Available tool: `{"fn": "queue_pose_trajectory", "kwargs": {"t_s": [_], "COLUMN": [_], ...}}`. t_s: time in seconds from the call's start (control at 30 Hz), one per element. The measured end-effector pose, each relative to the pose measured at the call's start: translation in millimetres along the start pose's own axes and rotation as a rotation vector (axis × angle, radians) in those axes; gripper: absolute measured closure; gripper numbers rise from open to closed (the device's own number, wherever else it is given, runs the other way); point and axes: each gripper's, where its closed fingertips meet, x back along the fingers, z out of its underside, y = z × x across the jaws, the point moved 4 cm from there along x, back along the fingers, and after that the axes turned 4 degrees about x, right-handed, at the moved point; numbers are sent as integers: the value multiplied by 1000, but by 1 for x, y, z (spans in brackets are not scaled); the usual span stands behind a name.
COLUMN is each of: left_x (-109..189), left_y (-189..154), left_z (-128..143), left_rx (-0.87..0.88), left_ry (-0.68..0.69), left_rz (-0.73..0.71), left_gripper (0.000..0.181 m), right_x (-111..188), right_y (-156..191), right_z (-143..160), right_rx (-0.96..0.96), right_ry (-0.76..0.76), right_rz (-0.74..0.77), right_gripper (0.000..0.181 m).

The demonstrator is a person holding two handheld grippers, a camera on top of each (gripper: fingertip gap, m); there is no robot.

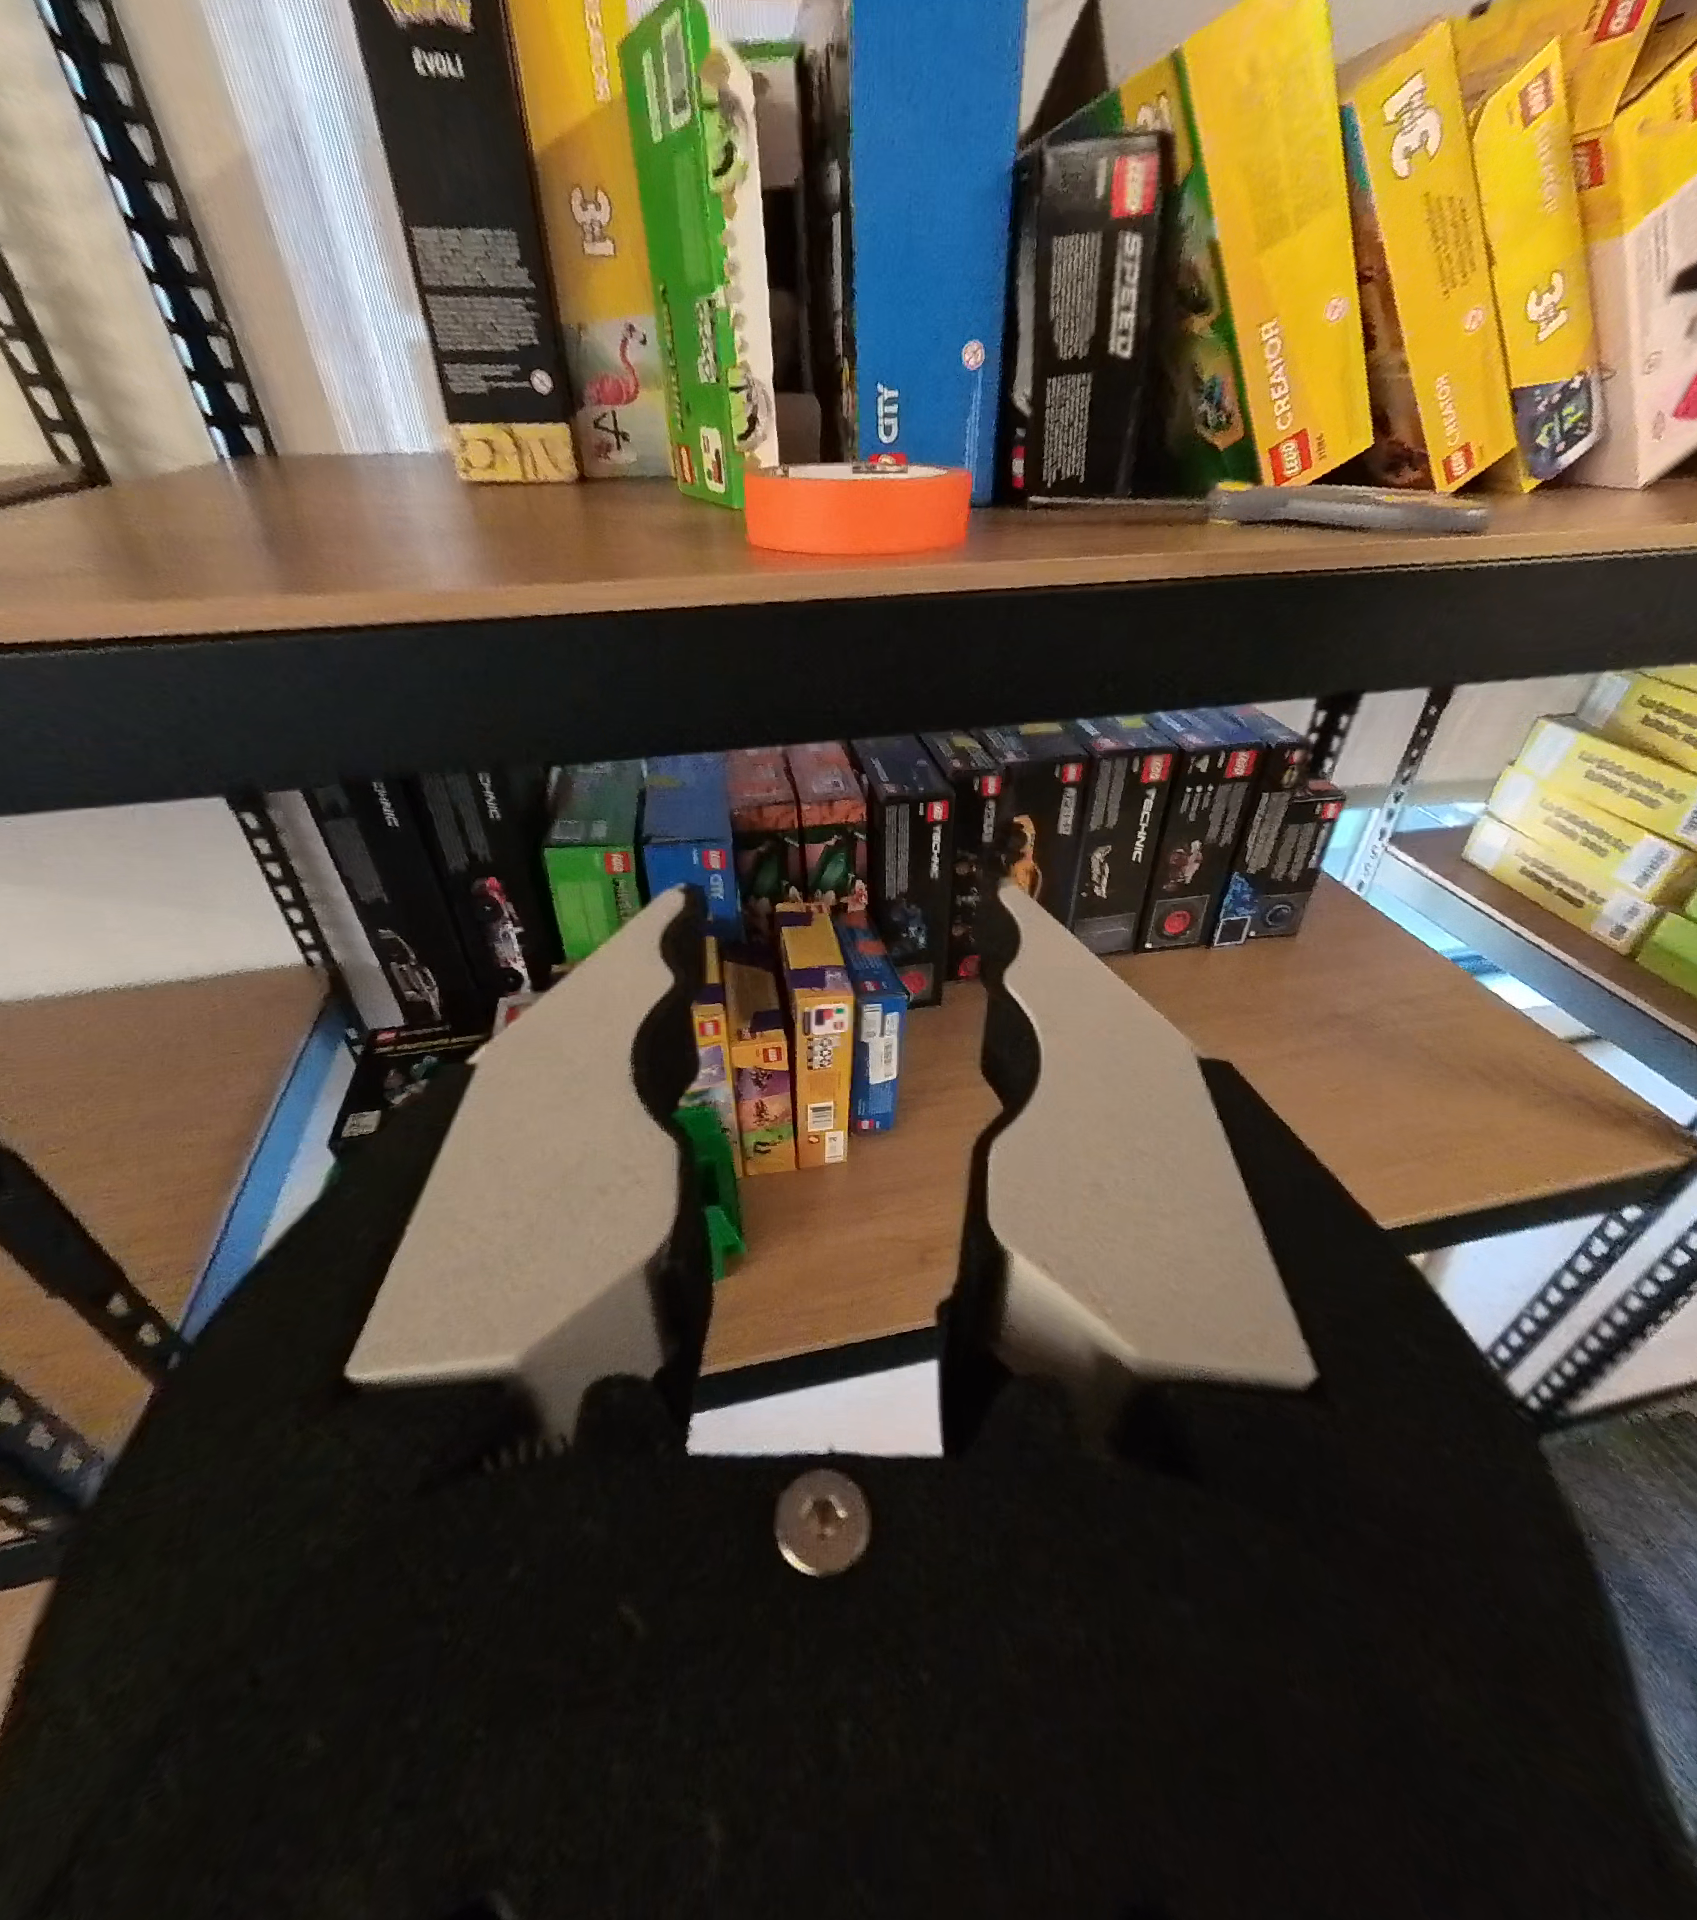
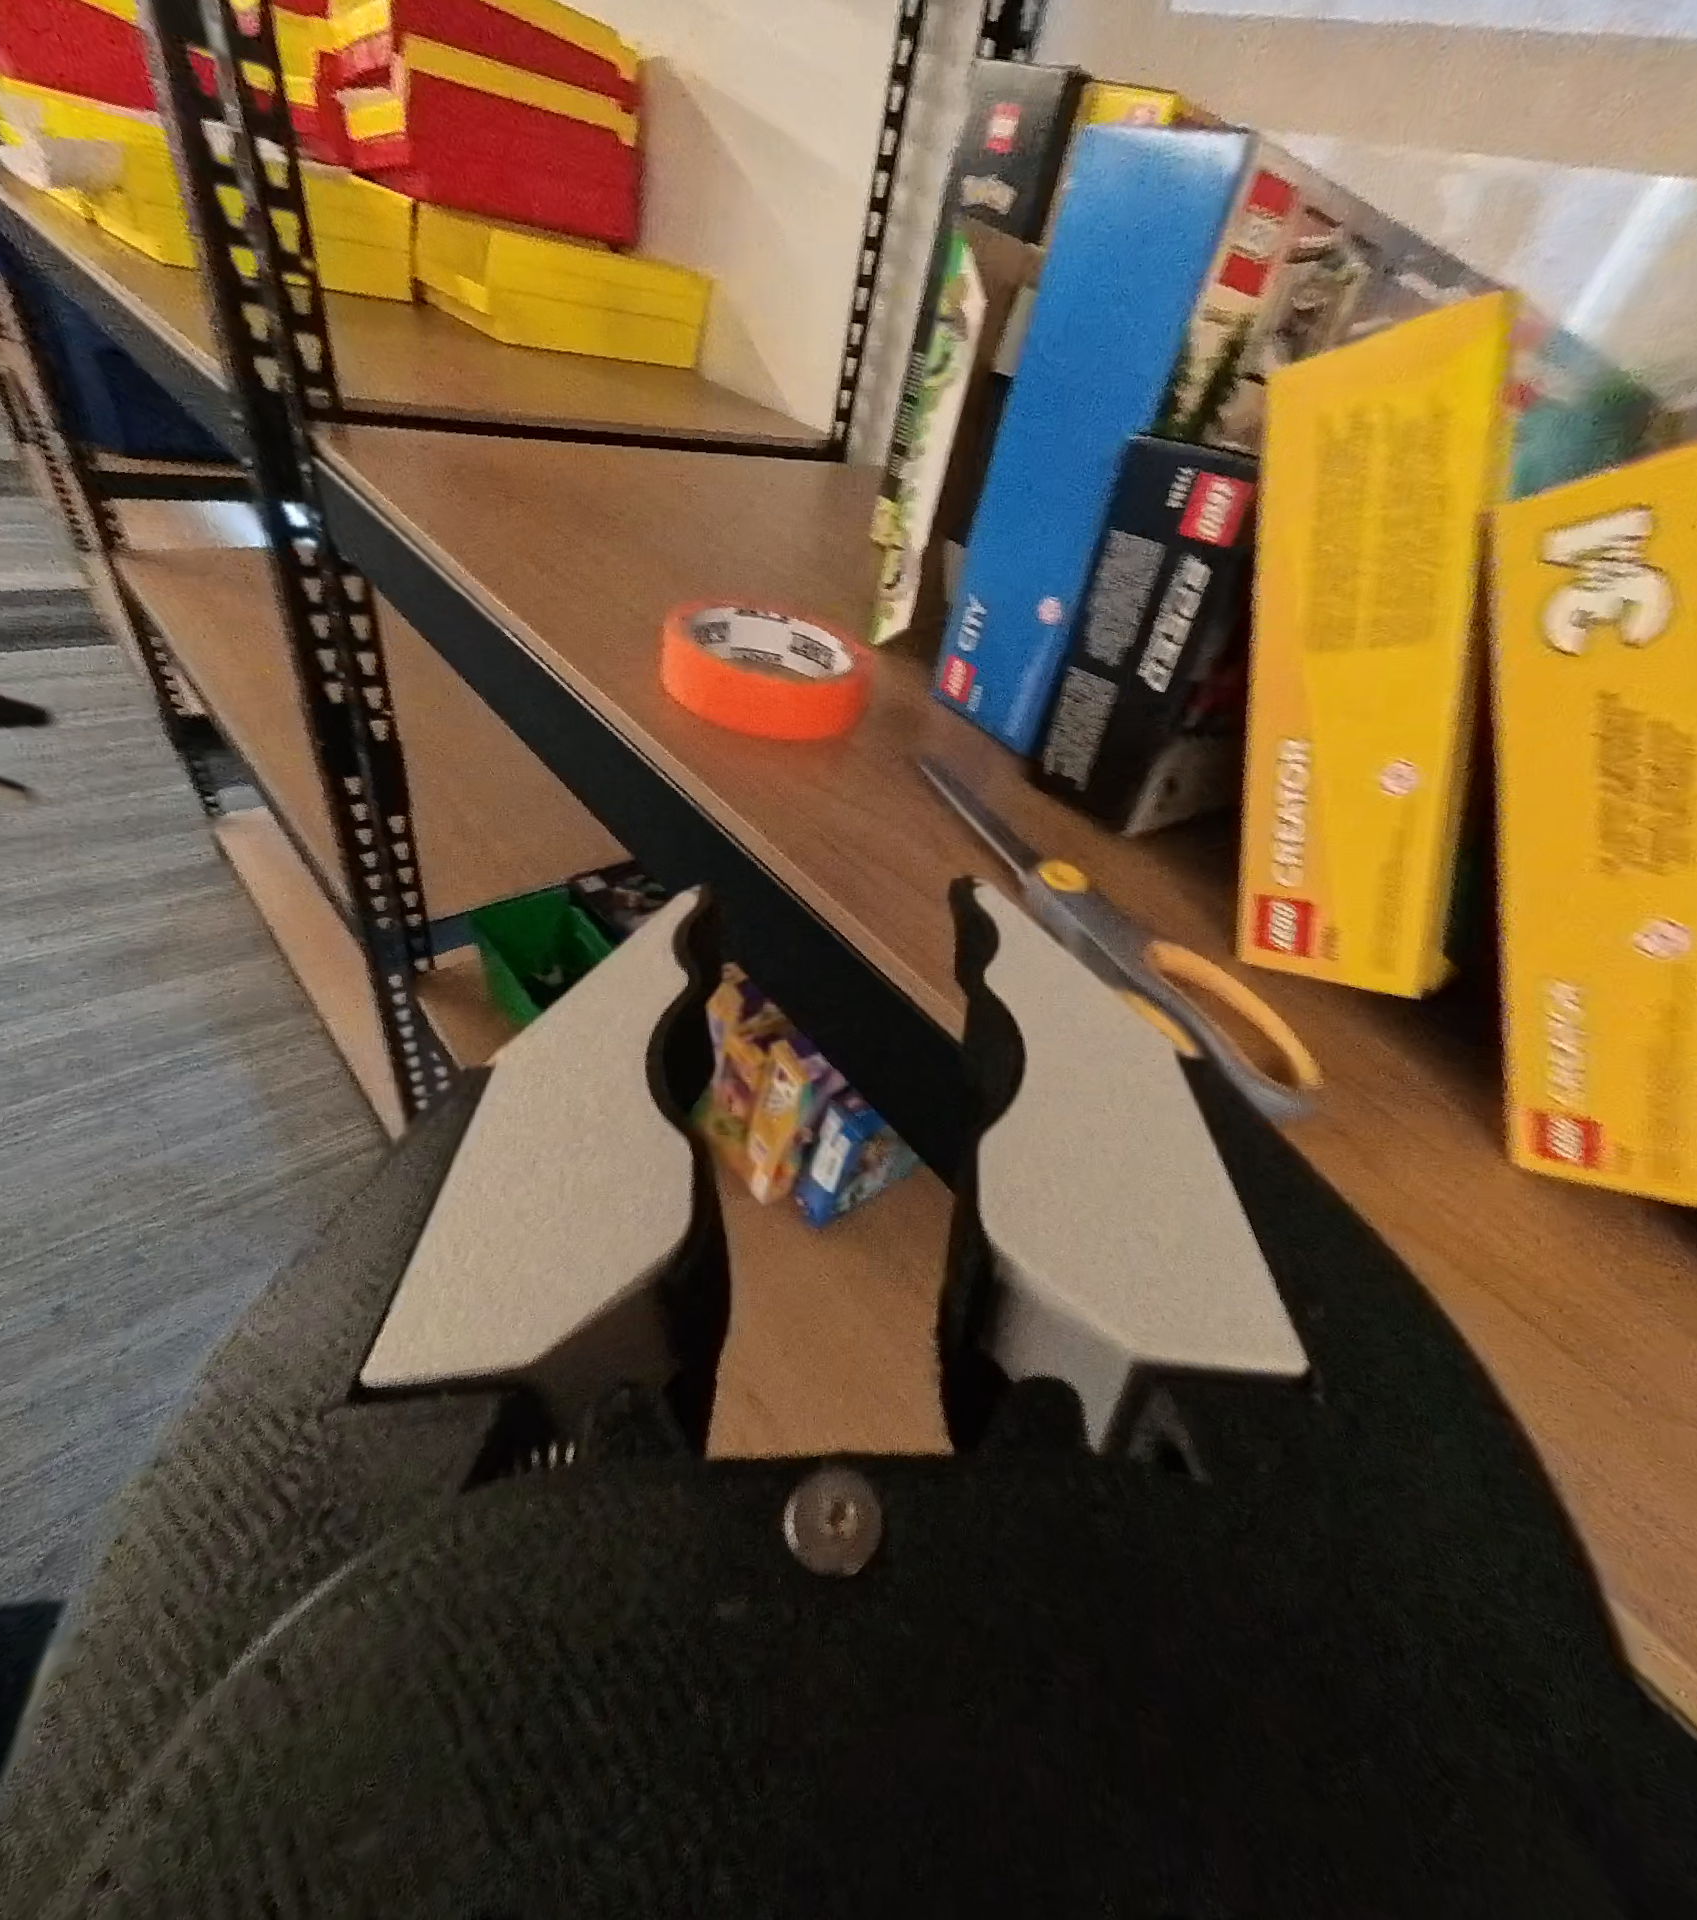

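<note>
The left gripper (image 1: 842, 904) has its two grey fingers (image 1: 553, 1143) spread apart with nothing between them. It hangs in front of the shelving, level with the gap under the upper shelf (image 1: 823, 603). Through the fingers shows a short row of small colourful boxes (image 1: 802, 1049) standing upright on the lower shelf (image 1: 1343, 1049), with a green box (image 1: 714, 1184) just to their left. Behind them a row of dark boxes (image 1: 1114, 831) lines the back of that shelf. On the upper shelf, an orange roll of tape (image 1: 856, 507) lies flat near the front edge, ahead of a tall blue box (image 1: 932, 239). Yellow boxes (image 1: 1280, 249) lean to the right of it, and scissors (image 1: 1343, 509) lie flat in front of them.

The right gripper (image 2: 828, 899) also has its fingers (image 2: 553, 1174) spread and empty. It sits at the black front edge of the upper shelf (image 2: 615, 520), its right finger just beside the scissors (image 2: 1135, 945), which have yellow and grey handles and point along the shelf towards the roll of tape (image 2: 766, 670). The tape lies farther along, near the blue box (image 2: 1083, 436) and a dark box (image 2: 1145, 623) that stand upright. Yellow boxes (image 2: 1363, 665) lean at the right. Below the edge, between the fingers, the small colourful boxes (image 2: 782, 1112) show on the lower shelf. Red and yellow boxes (image 2: 511, 177) are stacked on a neighbouring shelf unit at the far left.
</note>
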Motion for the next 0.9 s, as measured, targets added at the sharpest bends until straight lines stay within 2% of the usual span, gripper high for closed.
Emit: {"fn": "queue_pose_trajectory", "kwargs": {"t_s": [0.17, 0.3, 0.4, 0.5, 0.57, 0.63, 0.7, 0.8, 0.87, 0.9], "left_x": [-36, -70, -96, -121, -138, -149, -153, -150, -145, -143], "left_y": [46, 104, 146, 186, 206, 217, 225, 239, 249, 254], "left_z": [-10, -43, -72, -99, -111, -116, -115, -106, -98, -93], "left_rx": [-52, -82, -142, -191, -164, -113, -80, -77, -52, -32], "left_ry": [33, 11, 9, -28, -35, -29, -41, -58, -64, -53], "left_rz": [63, 150, 239, 278, 287, 315, 344, 337, 318, 318], "left_gripper": [131, 133, 132, 134, 133, 131, 131, 131, 133, 133], "right_x": [-56, -108, -151, -204, -246, -295, -351, -425, -460, -471], "right_y": [23, 41, 58, 67, 67, 62, 52, 22, 0, -19], "right_z": [2, -9, -37, -78, -117, -161, -190, -203, -206, -207], "right_rx": [-17, -135, -209, -142, -102, -67, -40, 59, 43, 57], "right_ry": [46, -6, -85, -105, -121, -186, -202, -151, -149, -151], "right_rz": [-27, 0, 29, 56, 67, 100, 138, 305, 391, 494], "right_gripper": [138, 139, 140, 139, 133, 124, 115, 106, 99, 95]}}
